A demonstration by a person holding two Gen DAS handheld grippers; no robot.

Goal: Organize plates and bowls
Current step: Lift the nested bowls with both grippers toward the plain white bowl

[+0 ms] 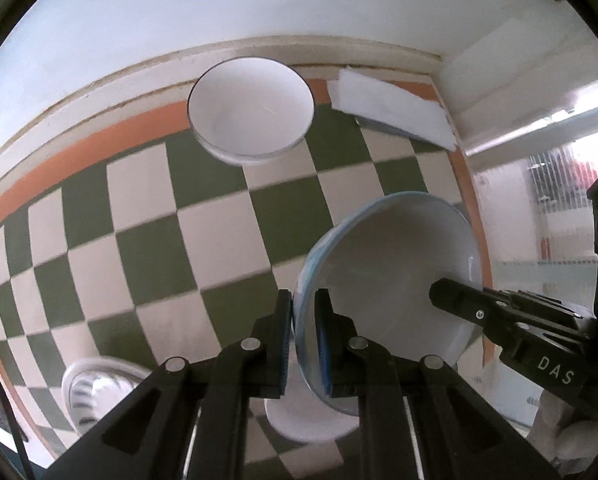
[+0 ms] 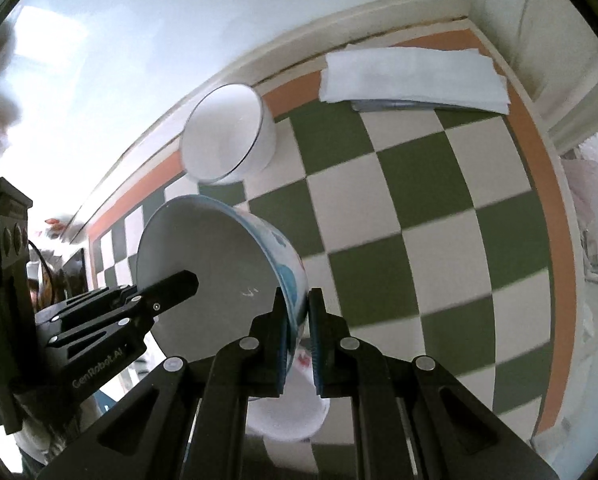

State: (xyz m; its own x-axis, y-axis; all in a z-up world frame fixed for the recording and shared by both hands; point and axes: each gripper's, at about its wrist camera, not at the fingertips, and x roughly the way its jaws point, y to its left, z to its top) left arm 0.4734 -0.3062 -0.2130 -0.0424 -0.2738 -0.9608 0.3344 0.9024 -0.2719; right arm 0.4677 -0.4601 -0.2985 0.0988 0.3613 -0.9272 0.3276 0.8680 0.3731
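I have both grippers on the same bowl, a deep one with a plain pale grey-white inside, a thin blue line at the lip, and an outer wall painted with blue shapes on white, which shows best in the right wrist view. My left gripper pinches the rim, one blue-padded finger outside the wall and the other inside; my right gripper does the same on the opposite side of the rim, its jaws pressed onto the wall. Each camera also shows the other gripper reaching into the bowl's mouth. The bowl is tilted, held off the checked tablecloth in green and cream squares with an orange border, over the near right part of the table. Directly below it sits another white bowl, partly hidden by my fingers. At the far edge, against the wall, a plain white bowl with a thin dark rim line stands upright on the cloth, well apart from the held one. In the far right corner lies a folded white cloth on top of something flat and bluish that I cannot identify. At the near left edge in the left wrist view there is a white dish with dark stripes, blurred.
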